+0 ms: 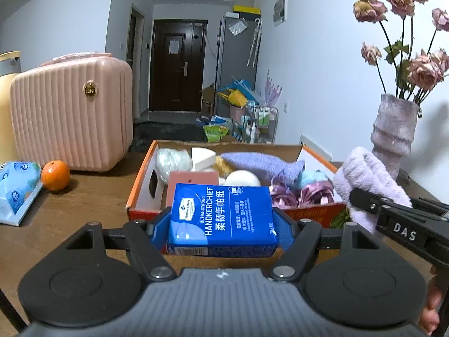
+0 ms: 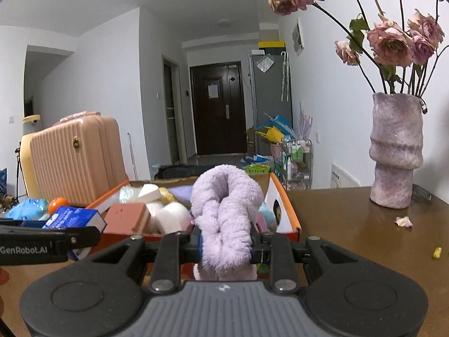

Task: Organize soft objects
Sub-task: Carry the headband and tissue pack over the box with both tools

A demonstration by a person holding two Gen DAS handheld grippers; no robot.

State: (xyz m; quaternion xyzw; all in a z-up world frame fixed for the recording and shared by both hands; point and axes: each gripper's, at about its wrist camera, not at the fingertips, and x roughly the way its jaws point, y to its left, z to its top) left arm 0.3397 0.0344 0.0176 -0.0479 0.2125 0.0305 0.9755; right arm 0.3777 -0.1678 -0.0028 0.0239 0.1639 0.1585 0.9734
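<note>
The blue handkerchief pack (image 1: 223, 219) is clamped between the fingers of the left gripper (image 1: 221, 226), just before the orange cardboard box (image 1: 140, 185). The fluffy lilac cloth (image 2: 226, 219) is squeezed by the right gripper (image 2: 226, 245), also held near the box front.

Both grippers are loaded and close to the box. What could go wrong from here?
1. The cardboard box already looks crowded, so the handkerchief pack in the left gripper may perch on top and slide out.
2. The fluffy lilac cloth bulges past the right gripper and could snag the box's rim.
3. The grippers sit close together and might collide over the box.
</note>
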